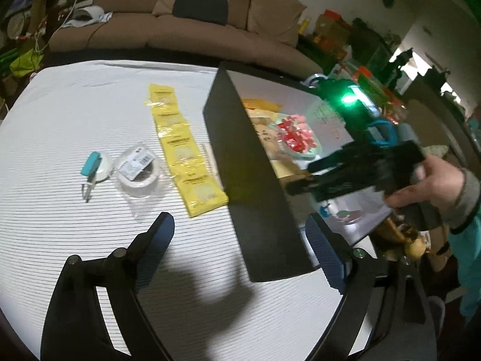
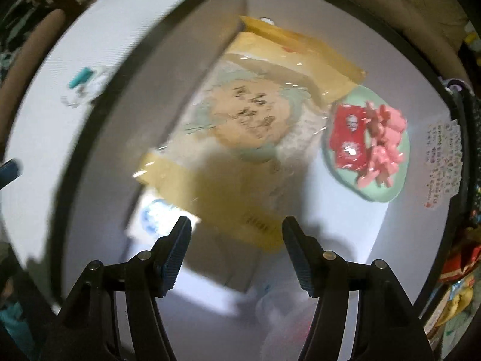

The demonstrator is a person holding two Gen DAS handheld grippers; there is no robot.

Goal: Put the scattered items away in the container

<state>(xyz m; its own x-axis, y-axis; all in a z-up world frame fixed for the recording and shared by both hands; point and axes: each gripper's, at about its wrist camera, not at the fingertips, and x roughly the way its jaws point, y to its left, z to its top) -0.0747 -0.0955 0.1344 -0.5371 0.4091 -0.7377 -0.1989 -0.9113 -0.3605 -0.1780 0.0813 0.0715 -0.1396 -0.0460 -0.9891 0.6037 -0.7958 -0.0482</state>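
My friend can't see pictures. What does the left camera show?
The open left gripper hovers over a striped table beside a black box. Yellow packets, tape and a teal tool lie outside it.

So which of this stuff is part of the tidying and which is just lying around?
Part of the job:
yellow sachet strip
tape roll
teal-handled tool
black box

Just lying about:
sofa
yellow-green bag

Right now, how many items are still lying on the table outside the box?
3 visible: yellow sachet strip beside the box wall, tape roll left of it, teal-capped item farthest left. A pale strip by the wall may be a fourth; others may be hidden.
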